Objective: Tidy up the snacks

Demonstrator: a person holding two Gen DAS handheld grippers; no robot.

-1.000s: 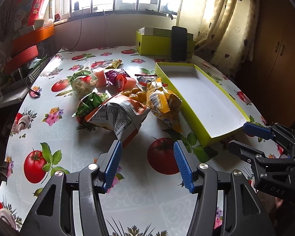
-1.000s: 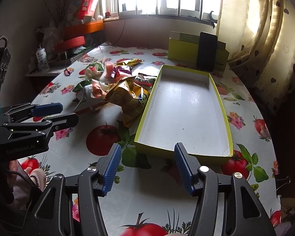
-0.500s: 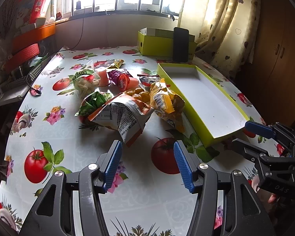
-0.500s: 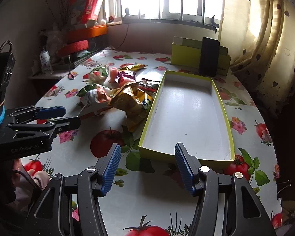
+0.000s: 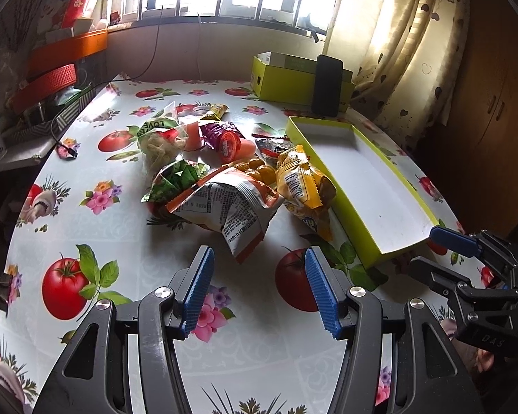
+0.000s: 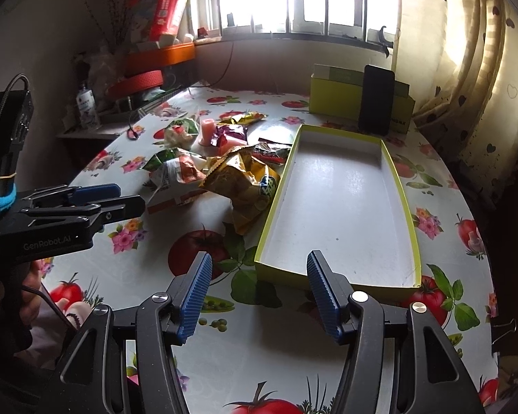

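Note:
A pile of snack packets lies mid-table: an orange-and-white bag [image 5: 228, 207], a yellow bag [image 5: 302, 186], a green packet [image 5: 176, 179], a purple packet [image 5: 221, 136] and a clear noodle bag [image 5: 160, 138]. A long yellow-green tray [image 5: 402, 245] with a white floor lies right of the pile, empty. My left gripper [image 5: 257, 288] is open and empty, just short of the orange-and-white bag. My right gripper [image 6: 259, 288] is open and empty at the tray's [image 6: 328, 281] near end. The yellow bag [image 6: 240, 179] leans by the tray's left wall.
A yellow-green box [image 5: 293, 82] with a black phone [image 5: 326, 86] leaning on it stands at the table's far side. Orange baskets [image 5: 62, 55] and clutter fill the left shelf. A cable [image 5: 65, 150] lies at the left edge. Curtains hang at the right.
Both grippers have drawn back slightly from the table, so the pile and tray sit a little farther off. Both stay open and empty. Nothing on the table has moved.

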